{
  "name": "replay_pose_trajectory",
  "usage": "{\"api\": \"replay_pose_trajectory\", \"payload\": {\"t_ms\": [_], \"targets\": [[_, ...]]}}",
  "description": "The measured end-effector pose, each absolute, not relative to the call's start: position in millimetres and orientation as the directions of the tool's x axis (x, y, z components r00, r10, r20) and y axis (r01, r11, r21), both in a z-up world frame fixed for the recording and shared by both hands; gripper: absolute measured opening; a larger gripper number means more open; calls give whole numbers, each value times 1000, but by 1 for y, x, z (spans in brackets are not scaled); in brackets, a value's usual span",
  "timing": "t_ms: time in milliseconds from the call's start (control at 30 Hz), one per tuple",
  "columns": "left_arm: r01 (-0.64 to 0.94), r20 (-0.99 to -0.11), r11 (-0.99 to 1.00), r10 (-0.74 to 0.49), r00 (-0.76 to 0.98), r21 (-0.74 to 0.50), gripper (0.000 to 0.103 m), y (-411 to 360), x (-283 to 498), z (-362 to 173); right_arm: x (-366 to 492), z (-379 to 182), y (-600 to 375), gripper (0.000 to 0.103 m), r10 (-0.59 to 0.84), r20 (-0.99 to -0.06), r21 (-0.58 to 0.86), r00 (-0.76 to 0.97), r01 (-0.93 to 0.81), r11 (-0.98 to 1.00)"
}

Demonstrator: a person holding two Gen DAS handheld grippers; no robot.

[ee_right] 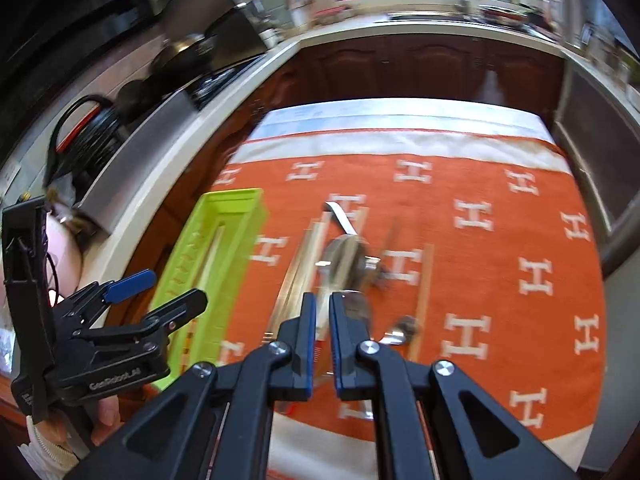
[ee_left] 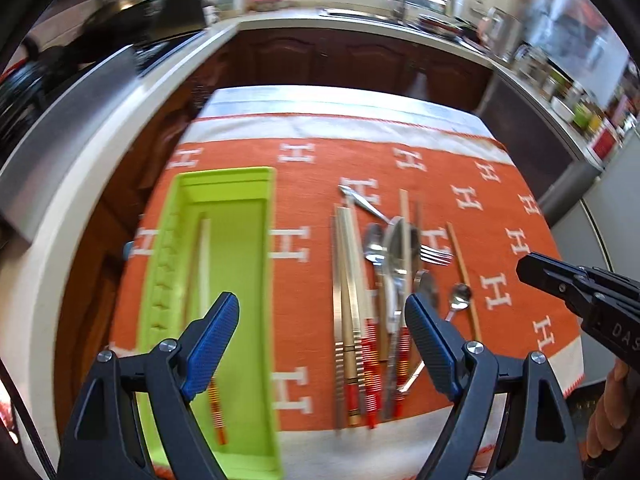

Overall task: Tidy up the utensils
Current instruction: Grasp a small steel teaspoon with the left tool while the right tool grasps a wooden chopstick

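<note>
A lime green tray (ee_left: 240,184) lies at the left of the orange cloth. A pale chopstick with a red striped handle (ee_left: 205,264) lies inside it. To the tray's right is a loose pile of utensils: gold chopsticks (ee_left: 346,280), a large spoon (ee_left: 396,256), a fork (ee_left: 434,254), a small spoon (ee_left: 460,296) and a wooden chopstick (ee_left: 464,276). My left gripper (ee_left: 320,304) hangs open and empty, spanning the tray's right rim and the pile. My right gripper (ee_right: 324,304) is shut with nothing in it, above the blurred pile (ee_right: 344,256). The tray (ee_right: 236,200) sits to its left.
The orange cloth (ee_left: 500,208) with white H marks covers the table. A white countertop (ee_left: 80,216) with a stove curves along the left and back, over dark wood cabinets (ee_left: 340,56). A hand (ee_left: 608,408) holds the right gripper (ee_left: 528,268). The left gripper (ee_right: 176,286) shows at the right wrist view's left.
</note>
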State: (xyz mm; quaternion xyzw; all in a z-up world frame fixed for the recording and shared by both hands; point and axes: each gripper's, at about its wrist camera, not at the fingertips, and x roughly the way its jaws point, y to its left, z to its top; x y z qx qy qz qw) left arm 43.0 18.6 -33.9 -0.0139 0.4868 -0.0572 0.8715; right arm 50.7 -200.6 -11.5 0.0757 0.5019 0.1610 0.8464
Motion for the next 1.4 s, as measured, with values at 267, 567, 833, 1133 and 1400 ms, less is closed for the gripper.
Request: {"api": "replay_pose_trajectory", "payload": {"t_ms": [267,567,833,1133,1400], "targets": [[191,-870,973,-205,449,-130,83,-30,52,-74,50,-53,-241,7,311,-859,294,407,-106,950],[248,-885,953,-263,384,-176,62,-52,51,-98,49,-117,-235,7,330,-907,306,262,-129,943],[299,-886,942,-264,382,-152,57,-63,48,-94,46,-124,-213,16,263,-915,197,306,-229,953],[384,-903,907,-303,304,-175,26,-76,44,-107,45,-126,-226,7,256,-902,194,347,-205,959],[408,-920,896,-295,257,-173,10,-86,45,-122,42,-127,-262,7,295,-890,280,346,-96,955]]}}
